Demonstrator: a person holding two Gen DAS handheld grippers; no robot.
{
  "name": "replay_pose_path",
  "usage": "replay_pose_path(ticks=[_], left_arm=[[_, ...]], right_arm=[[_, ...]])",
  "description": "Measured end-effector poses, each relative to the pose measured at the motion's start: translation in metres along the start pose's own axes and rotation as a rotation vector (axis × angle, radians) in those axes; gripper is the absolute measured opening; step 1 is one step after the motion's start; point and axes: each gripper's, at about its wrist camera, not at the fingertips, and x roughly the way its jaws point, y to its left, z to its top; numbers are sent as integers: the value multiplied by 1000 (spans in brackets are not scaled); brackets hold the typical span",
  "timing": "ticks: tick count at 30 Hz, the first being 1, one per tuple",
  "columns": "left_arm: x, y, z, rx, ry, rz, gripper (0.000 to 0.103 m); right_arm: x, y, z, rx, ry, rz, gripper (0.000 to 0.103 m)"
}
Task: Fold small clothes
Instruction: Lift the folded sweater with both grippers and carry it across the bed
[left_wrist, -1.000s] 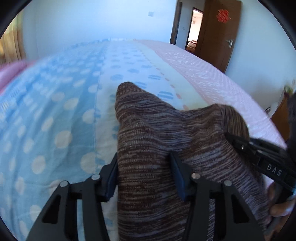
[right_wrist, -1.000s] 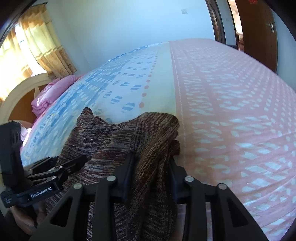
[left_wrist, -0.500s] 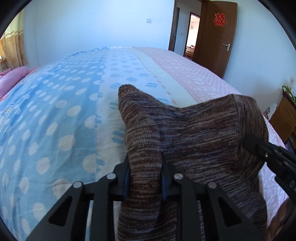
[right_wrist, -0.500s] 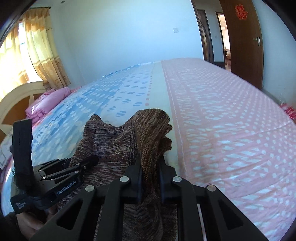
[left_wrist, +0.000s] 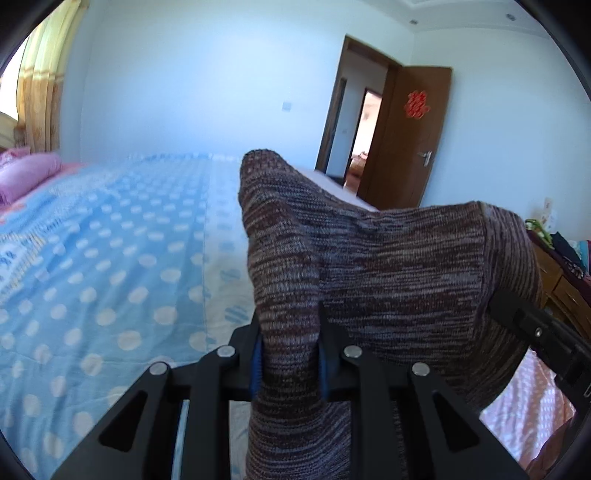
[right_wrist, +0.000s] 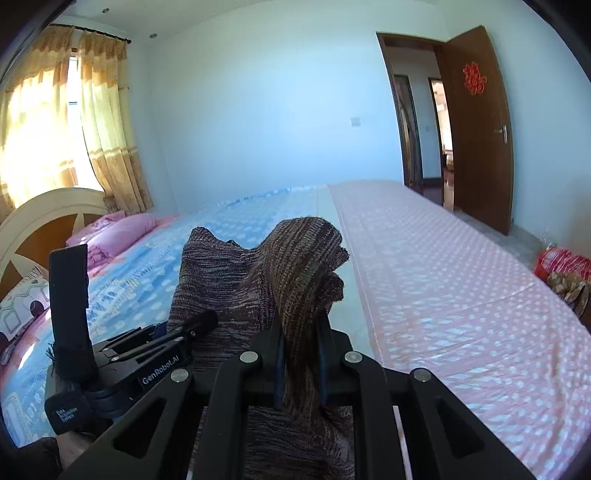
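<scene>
Blue dotted cotton on one side and pink patterned cotton on the other cover the bed (left_wrist: 110, 280) that fills most of what we see, stretching away toward a pale wall. Beyond it, we see a brown wooden door (right_wrist: 476, 125) standing open with a red paper ornament (right_wrist: 474, 78) on it. By the sunlit window hang yellow curtains (right_wrist: 107, 122), with a cream and brown headboard (right_wrist: 44, 218) below them and a pink pillow (right_wrist: 118, 232) lying at that end of the bed.

Above the bedding we find the brown striped knit garment (left_wrist: 388, 266), held up clear of the sheet between the two tools, its upper edge bunched into two peaks and the rest hanging down out of view.

The left gripper (left_wrist: 290, 354) has its jaws drawn narrow, the blue pads pressing a fold of the knit at its left peak. From the right wrist view we see this same tool low on the left, its black body marked "GenRobot.AI".

The right gripper (right_wrist: 301, 360) is likewise nearly closed, its jaws pinching a thinner, twisted fold at the garment's right peak.

A red bag (right_wrist: 561, 264) sits on the floor past the pink edge of the bed.
</scene>
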Motion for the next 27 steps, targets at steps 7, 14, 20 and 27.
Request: replay_pose_path(ticks=[7,14,20,27], left_arm=[[-55,-16,20,41,-56,-56,24],[-100,-44,21,86,-77,-123,24],[-103,-69,8,116,-38,-177,24],[-82,-114,-15,155,44,-208,24]], right_arm=[[-69,11,14,12,-89,1,14],[-130,6,15,62,-162,-28,14],[-167,-18,-1,111,-191,-64,14],[-189,-63,-24,160,-150,-145,14]])
